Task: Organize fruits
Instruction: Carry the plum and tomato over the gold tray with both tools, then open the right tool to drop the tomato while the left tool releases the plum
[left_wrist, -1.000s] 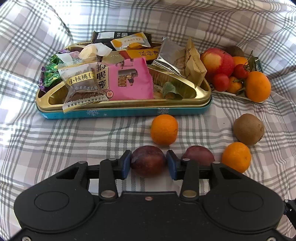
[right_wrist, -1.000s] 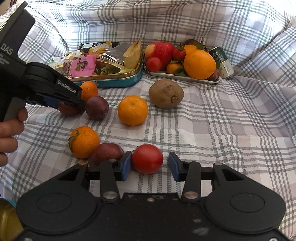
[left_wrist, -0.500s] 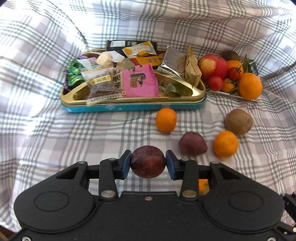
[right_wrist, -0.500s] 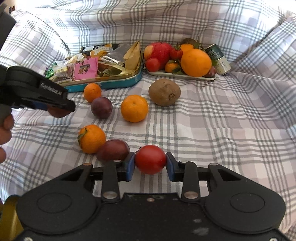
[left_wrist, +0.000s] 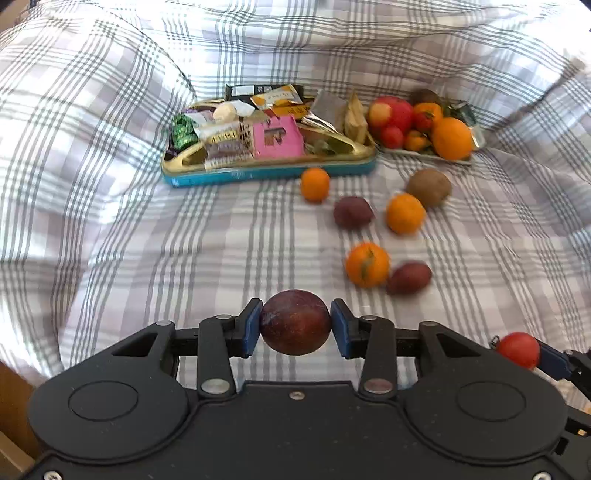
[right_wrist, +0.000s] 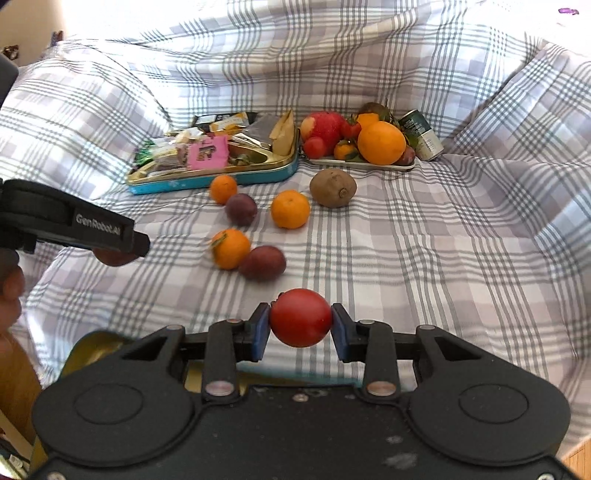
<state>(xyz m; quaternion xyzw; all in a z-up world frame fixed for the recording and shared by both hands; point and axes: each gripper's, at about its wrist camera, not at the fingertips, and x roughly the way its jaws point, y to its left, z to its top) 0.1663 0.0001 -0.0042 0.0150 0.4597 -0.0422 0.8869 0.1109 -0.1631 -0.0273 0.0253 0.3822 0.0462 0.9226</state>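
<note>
Purple plum (left_wrist: 294, 322) clenched in my left tongs (left_wrist: 294, 325), red tomato (right_wrist: 300, 317) in my right tongs (right_wrist: 300, 326), both lifted clear of the checked cloth (right_wrist: 424, 240). Risk: round skins, narrow pads; tilting could squirt either loose among oranges (right_wrist: 231, 248).

Home: plaid-covered sofa (right_wrist: 424, 236), snack tin (right_wrist: 221, 177).

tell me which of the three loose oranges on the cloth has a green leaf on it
The orange nearest the grippers, touching a dark plum. A green leaf sits on its top; the other two, farther back, show none.
</note>
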